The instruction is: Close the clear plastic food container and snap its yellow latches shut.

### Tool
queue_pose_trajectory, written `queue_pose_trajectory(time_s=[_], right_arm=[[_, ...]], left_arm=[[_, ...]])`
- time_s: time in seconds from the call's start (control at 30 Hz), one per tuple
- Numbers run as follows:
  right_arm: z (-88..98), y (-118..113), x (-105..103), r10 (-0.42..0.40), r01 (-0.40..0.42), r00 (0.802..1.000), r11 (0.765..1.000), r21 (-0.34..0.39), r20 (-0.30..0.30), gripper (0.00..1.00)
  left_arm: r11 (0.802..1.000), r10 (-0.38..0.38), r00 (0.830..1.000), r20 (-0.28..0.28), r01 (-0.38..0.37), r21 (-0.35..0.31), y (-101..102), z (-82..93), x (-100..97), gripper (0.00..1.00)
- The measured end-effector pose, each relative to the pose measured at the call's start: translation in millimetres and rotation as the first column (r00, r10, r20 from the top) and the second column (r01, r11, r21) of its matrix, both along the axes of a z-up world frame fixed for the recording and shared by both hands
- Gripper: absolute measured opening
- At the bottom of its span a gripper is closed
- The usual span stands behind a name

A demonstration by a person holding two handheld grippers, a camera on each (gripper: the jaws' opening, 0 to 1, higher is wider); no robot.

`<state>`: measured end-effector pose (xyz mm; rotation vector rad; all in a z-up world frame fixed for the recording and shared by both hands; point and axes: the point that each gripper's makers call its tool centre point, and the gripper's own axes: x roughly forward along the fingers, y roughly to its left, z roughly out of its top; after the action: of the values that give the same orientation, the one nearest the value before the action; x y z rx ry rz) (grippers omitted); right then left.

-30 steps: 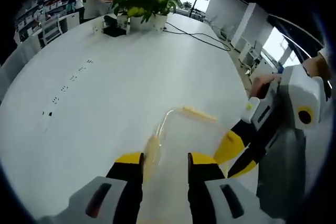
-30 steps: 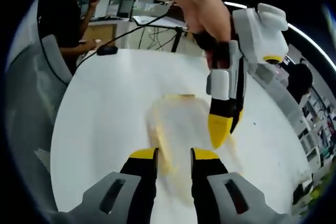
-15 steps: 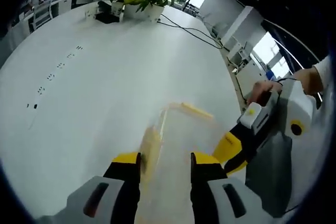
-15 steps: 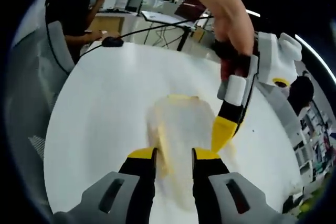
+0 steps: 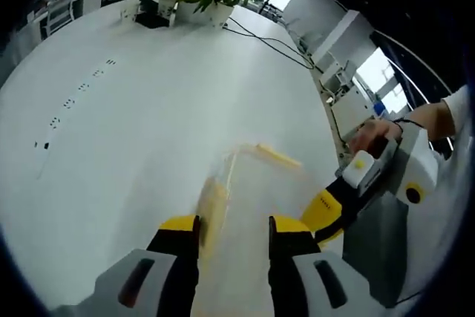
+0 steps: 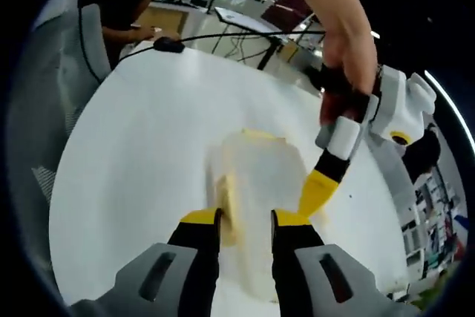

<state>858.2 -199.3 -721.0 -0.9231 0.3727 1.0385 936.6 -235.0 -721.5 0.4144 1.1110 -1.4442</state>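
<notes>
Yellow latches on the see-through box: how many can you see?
2. One yellow latch runs along the clear container's side by the right hand-held gripper; another yellow latch sits at its far end. Others may be hidden.

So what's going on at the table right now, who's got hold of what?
A person is working a clear plastic food container on the white table with a hand-held gripper in each hand. The left hand-held gripper and the right hand-held gripper both sit low over the container, jaws apart, gripping nothing. A yellow latch lies beside the right one's jaws. The blur hides whether the latches are snapped.
</notes>
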Motion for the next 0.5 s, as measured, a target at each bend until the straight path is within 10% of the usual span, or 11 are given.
queue_pose_trajectory(time_s=[0.5], right_arm=[[0.4, -1.0, 2.7, -0.017, 0.017, 1.0, 1.0, -0.008, 0.001, 0.22]], left_arm=[[1.0, -0.004, 1.0, -0.003, 0.005, 0.029, -0.7, 0.2, -2.3, 0.3]])
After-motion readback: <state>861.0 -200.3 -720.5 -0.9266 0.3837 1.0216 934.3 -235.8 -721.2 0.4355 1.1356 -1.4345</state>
